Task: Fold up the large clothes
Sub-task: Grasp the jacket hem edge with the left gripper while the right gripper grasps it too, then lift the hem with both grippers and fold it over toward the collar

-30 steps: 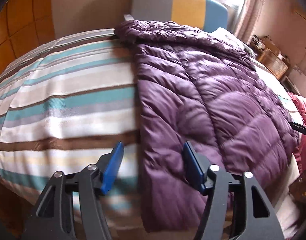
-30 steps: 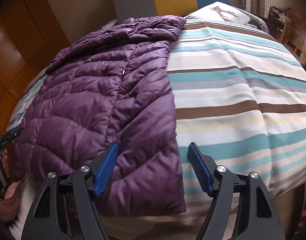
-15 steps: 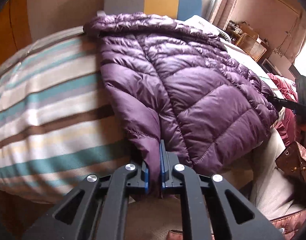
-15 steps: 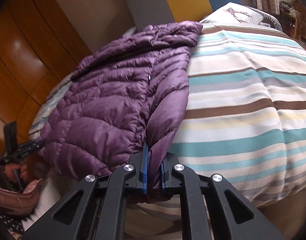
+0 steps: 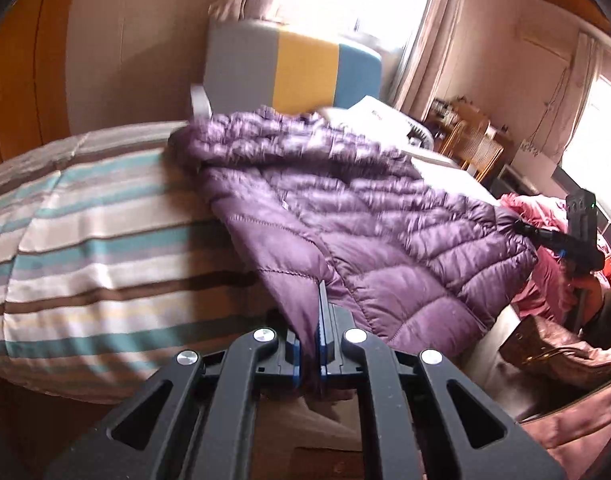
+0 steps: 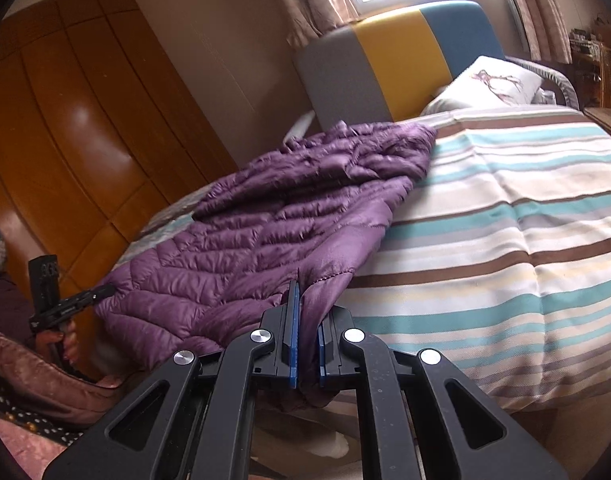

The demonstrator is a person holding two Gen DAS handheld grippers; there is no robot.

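A purple quilted down jacket (image 5: pixel 369 216) lies lengthwise on a bed with a striped cover (image 5: pixel 97 240), hood end toward the headboard. My left gripper (image 5: pixel 310 344) is shut on the jacket's near left hem corner. My right gripper (image 6: pixel 307 344) is shut on the near right hem corner of the jacket (image 6: pixel 265 240). Both corners are lifted off the bed edge, and the hem hangs between the grippers. Each gripper shows in the other's view, the right one (image 5: pixel 545 236) at the far hem, the left one (image 6: pixel 85 296) likewise.
A grey, yellow and blue headboard (image 5: pixel 289 72) and a white pillow (image 6: pixel 489 84) are at the far end. Wooden wardrobe doors (image 6: pixel 65 128) stand on the left. A pink garment (image 5: pixel 545 216) and a brown handbag (image 5: pixel 553 352) lie to the right of the bed.
Both grippers went from open at the hem to shut on its corners. They have since pulled back and risen, lifting the hem off the bed.
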